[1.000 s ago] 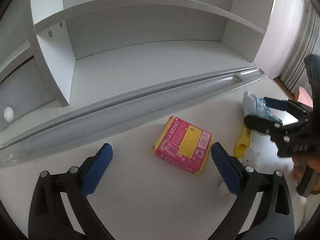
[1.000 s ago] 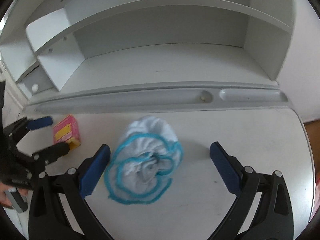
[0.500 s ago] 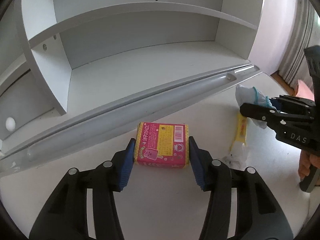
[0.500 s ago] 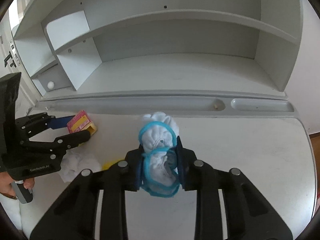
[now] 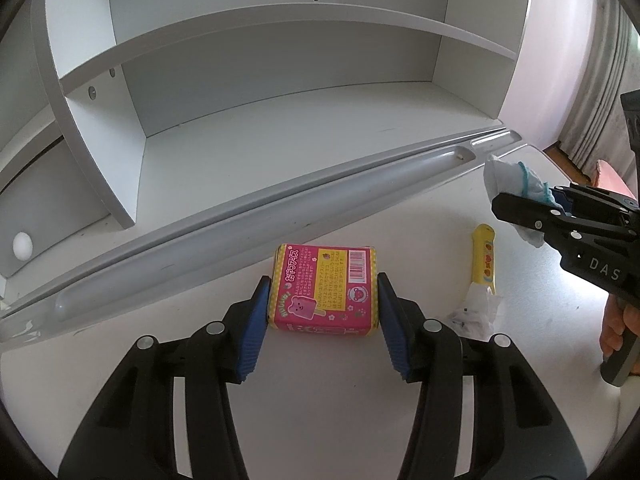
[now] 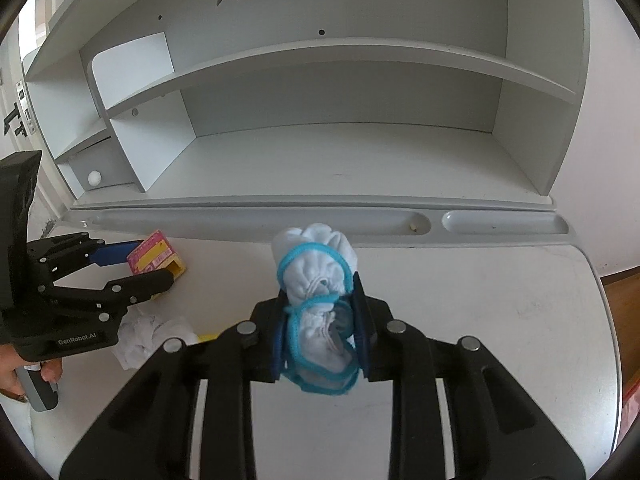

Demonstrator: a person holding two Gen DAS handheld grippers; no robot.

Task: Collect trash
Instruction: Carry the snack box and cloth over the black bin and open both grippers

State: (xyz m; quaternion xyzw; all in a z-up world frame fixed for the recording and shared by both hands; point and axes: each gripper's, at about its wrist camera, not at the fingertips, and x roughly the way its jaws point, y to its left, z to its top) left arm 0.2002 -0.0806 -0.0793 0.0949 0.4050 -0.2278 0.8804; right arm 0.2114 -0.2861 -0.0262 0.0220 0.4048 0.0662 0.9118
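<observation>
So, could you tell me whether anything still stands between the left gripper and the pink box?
Nothing visible does. The left gripper has its blue pads against both sides of the pink box. The yellow wrapper and crumpled tissue lie off to its right, apart from the grip.

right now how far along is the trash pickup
Nothing looks binned yet; no bin is in view. In hand: the left hand-held gripper is shut on the pink box, and the right hand-held gripper is shut on the blue-trimmed white wad. Left on the desk: the yellow wrapper and the crumpled white paper.
</observation>
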